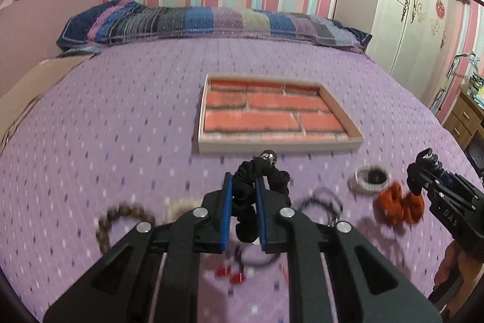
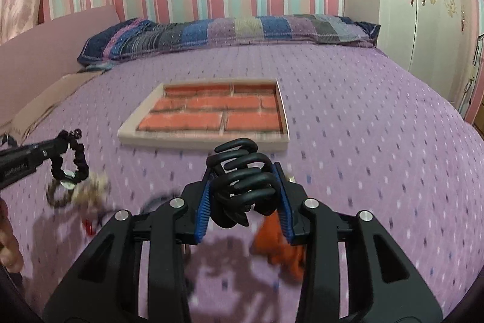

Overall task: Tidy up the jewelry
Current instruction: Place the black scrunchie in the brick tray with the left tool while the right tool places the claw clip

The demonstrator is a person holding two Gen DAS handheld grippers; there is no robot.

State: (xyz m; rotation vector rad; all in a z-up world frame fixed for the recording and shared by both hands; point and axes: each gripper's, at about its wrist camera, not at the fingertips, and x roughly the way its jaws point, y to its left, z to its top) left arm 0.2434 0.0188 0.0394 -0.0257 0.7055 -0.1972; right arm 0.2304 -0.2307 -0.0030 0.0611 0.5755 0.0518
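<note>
Left gripper [image 1: 244, 196] pinches a black scrunchie [image 1: 260, 180]; right gripper [image 2: 245, 199] pinches a claw clip [image 2: 242, 180]; the tray [image 1: 281, 143] lies straight ahead, nearer the left

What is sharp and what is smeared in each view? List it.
Left wrist view: left gripper and black scrunchie sharp; tray and bed items motion-blurred. Right wrist view: right gripper and black claw clip sharp; orange scrunchie smeared; fisheye bends the walls.
</note>
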